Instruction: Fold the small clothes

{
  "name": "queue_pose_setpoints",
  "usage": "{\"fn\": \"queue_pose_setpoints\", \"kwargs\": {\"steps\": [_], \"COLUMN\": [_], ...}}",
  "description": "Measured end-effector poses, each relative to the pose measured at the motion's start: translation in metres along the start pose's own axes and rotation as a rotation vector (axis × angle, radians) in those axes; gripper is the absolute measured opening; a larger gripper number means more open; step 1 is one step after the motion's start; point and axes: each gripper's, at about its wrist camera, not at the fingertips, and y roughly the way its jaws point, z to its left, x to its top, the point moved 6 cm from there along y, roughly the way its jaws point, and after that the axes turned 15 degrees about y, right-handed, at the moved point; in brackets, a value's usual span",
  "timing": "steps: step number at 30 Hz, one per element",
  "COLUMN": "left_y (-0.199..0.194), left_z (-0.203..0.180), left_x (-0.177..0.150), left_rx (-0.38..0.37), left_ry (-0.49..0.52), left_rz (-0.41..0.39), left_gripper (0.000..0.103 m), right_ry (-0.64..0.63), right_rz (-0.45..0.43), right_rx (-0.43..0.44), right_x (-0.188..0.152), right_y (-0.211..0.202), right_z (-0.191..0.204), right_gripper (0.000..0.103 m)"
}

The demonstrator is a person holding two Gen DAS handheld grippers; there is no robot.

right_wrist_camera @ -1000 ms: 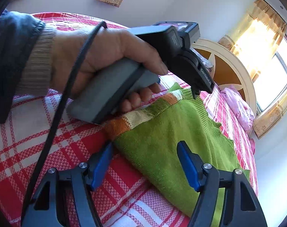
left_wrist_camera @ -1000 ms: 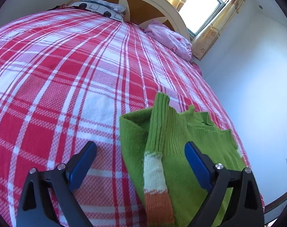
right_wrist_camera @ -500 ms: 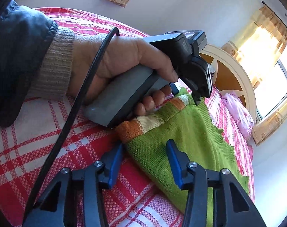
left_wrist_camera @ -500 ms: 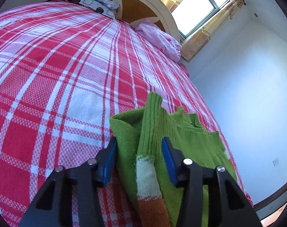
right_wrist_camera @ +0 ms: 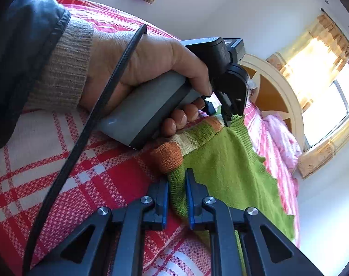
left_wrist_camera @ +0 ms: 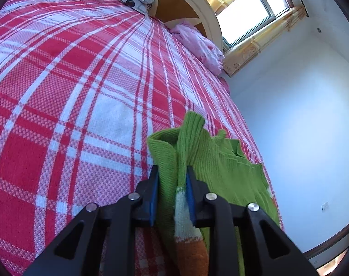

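Left tool (left_wrist_camera: 172, 193) clamps green sweater (left_wrist_camera: 222, 168) edge; right tool (right_wrist_camera: 176, 195) clamps its corner.

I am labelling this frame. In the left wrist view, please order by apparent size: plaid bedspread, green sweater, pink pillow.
1. plaid bedspread, by far the largest.
2. green sweater, though it lies nearest the camera, which enlarges it.
3. pink pillow, smallest, but farthest away, so its true size is unsure.

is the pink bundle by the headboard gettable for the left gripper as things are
Probably not: the left gripper is shut on the green sweater, and the pink bundle lies far up the bed.
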Motion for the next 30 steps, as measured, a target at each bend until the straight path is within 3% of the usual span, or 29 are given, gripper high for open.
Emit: {"fn": "queue_pose_setpoints", "kwargs": {"steps": [3,7,18,25,30], "left_y": [-0.001,-0.003,-0.014,-0.023,-0.024], "left_z": [0.000,-0.003,0.004,-0.012,-0.036], "left_x": [-0.001,-0.001,-0.002,0.006,0.021], "left_rx": [0.002,-0.016,-0.107,-0.170,-0.168], "left_ry": [0.007,0.028,-0.067,-0.156,-0.144], "left_rz": [-0.001,-0.018,-0.045,-0.075,-0.098], "left_gripper": [0.026,0.013,0.012,0.012,0.012], "right_ry": [-0.022,0.048,0.185,0.355,0.468], "right_rz": [-0.013,-0.007,-0.060,-0.106,-0.120], "right_rx": [-0.030,0.019,0.097,0.154,0.172], "right_x": [-0.001,-0.001,0.008,0.015,0.011], "right_y": [-0.003,-0.005,-0.024,-0.040,-0.047], "right_z": [0.001,-0.012,-0.040,-0.092,-0.132], "right_gripper": [0.013,0.006,0.006,0.006,0.006]}}
